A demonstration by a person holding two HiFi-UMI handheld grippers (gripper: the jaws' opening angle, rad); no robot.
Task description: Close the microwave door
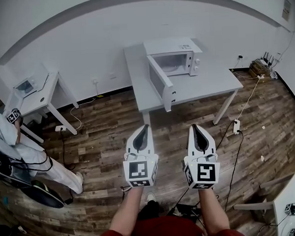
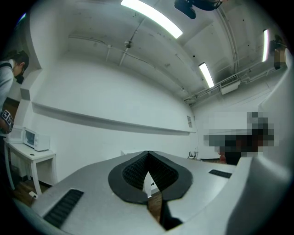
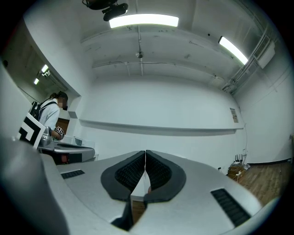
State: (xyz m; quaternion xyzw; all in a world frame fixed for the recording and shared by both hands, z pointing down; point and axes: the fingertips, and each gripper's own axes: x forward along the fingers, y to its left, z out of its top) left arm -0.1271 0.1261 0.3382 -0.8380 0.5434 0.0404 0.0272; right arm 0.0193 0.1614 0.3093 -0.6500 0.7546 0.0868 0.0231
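Left tool (image 1: 144, 127) is pressed together, black pads meeting at the tips, nothing pinched between them. Right tool (image 1: 195, 127), same deal: pads together and empty. They're held side by side out in front of the holder, aimed toward the far wall and hovering over the wood floor (image 1: 104, 132), not touching anything.

The microwave (image 1: 176, 59) sits at the back of a white surface (image 1: 209, 82) against that wall, well apart from both tools. Its door (image 1: 161, 87) is wide open. It's hinged on the left and swung out toward the front edge of the surface, so you can look straight into the white inside. The knobs are on the right of its front.

A power strip (image 1: 236, 126) lies on the floor near the surface's right front leg, with cables trailing across the boards.

Off to the left there's a second surface (image 1: 45, 93) carrying a smaller microwave (image 1: 25, 87). A person (image 1: 21, 146) in white clothes is standing right by it.

Long light strips (image 3: 144, 20) run across the ceiling.
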